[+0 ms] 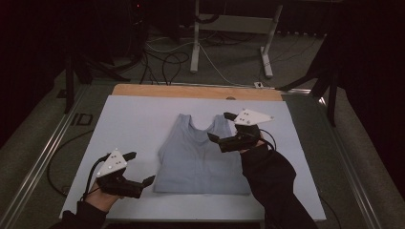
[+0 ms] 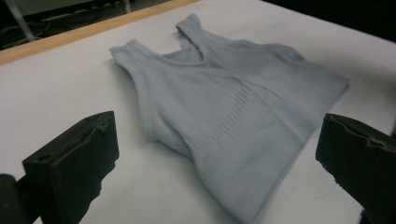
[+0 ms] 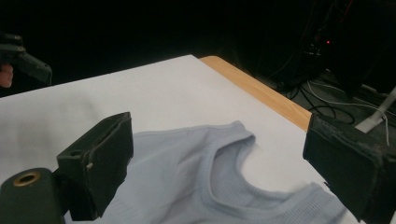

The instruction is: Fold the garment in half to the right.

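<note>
Presently both claws hover spread and holding nothing over the tabletop point(image 1: 119, 119), one to each side of a pale blue tank top point(image 1: 200, 157) that lies flat near the middle of the white sheet point(image 1: 138, 124) covering it. The left claw point(image 1: 141, 168) sits just off the garment's lower left corner, at the near left, jaws wide apart and pointing toward the hem; the hand point(image 1: 102, 199) behind it enters from the bottom edge. The right claw point(image 1: 224, 126) is held above the garment's right shoulder strap, jaws likewise wide apart, with the hand in a black sleeve point(image 1: 272, 186) crossing the garment's right side. Whether its jaws touch the fabric cannot be told from the high view; the right gripper view shows the neckline and straps point(image 3: 233, 154) lying between and beyond the open jaws, with no cloth pinched.

The sleeve hides part of the garment's right edge. The left gripper view shows the tank top point(image 2: 233, 107) whole, straps away from the camera, with ribbed texture across the chest. The left gripper point(image 3: 21, 58) appears dimly at the far left of the right gripper view.

Beyond the garment the sheet ends short of a strip of bare wood point(image 1: 196, 90). The room is dark; cables point(image 1: 167, 62) and white stand legs point(image 1: 196, 43) lie on the floor past the tabletop.
</note>
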A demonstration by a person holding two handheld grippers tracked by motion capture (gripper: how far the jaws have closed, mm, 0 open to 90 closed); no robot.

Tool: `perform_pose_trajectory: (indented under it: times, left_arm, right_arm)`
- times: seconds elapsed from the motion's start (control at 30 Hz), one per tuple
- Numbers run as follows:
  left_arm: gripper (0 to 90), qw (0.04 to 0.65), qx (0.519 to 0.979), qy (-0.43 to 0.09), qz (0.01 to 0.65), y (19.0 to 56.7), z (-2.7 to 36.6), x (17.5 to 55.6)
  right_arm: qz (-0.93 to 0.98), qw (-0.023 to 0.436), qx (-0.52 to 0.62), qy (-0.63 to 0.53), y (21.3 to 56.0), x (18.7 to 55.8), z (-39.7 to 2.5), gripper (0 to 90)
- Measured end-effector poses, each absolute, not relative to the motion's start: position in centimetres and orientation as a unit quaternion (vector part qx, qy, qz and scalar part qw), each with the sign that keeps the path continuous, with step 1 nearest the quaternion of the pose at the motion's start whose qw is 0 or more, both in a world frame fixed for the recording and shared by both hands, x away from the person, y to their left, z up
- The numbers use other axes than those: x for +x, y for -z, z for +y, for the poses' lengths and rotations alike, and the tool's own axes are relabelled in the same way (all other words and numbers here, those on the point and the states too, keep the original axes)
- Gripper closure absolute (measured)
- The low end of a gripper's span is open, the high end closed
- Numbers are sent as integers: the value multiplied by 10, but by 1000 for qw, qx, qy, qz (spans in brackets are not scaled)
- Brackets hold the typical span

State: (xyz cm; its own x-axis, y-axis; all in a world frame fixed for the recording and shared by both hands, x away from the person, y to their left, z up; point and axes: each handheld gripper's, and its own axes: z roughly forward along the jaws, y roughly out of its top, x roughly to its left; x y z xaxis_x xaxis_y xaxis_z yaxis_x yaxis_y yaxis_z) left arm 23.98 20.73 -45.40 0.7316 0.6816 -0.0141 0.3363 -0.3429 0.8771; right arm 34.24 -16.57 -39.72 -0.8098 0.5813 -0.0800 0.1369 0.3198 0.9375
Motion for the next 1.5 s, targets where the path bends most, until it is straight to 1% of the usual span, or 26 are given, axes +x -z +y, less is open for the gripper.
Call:
perform_pose_trajectory:
  times: [0.17, 0.47, 0.8, 0.87, 0.97, 1.13, 1.23, 1.33, 1.43, 1.47, 1.5]
  left_arm:
    - [0, 472, 802, -179, 319, 460, 202, 242]
    - [0, 457, 807, -155, 339, 466, 194, 250]
    - [0, 421, 820, -106, 374, 484, 185, 260]
    - [0, 425, 813, -108, 383, 488, 184, 262]
    - [1, 416, 812, -112, 393, 494, 183, 265]
    - [5, 389, 826, -104, 393, 504, 179, 267]
    - [29, 373, 836, -100, 390, 510, 174, 267]
    - [78, 361, 843, -97, 388, 512, 170, 266]
    - [162, 358, 842, -93, 393, 514, 170, 268]
    - [166, 355, 843, -90, 394, 515, 170, 268]
    - [189, 353, 844, -85, 394, 515, 170, 268]
  right_arm:
    - [792, 197, 225, -532, 400, 353, -151, 84]
    - [798, 185, 217, -531, 407, 372, -124, 86]
    - [808, 172, 212, -523, 420, 393, -98, 86]
    - [808, 169, 212, -523, 421, 395, -94, 86]
    - [813, 164, 210, -518, 425, 400, -88, 86]
    - [820, 160, 206, -509, 429, 405, -79, 86]
    - [823, 160, 207, -505, 432, 409, -75, 86]
    - [824, 156, 211, -502, 436, 413, -72, 86]
    - [828, 156, 210, -496, 441, 415, -67, 86]
    - [830, 155, 209, -493, 442, 416, -66, 86]
    - [832, 154, 207, -492, 444, 417, -65, 86]
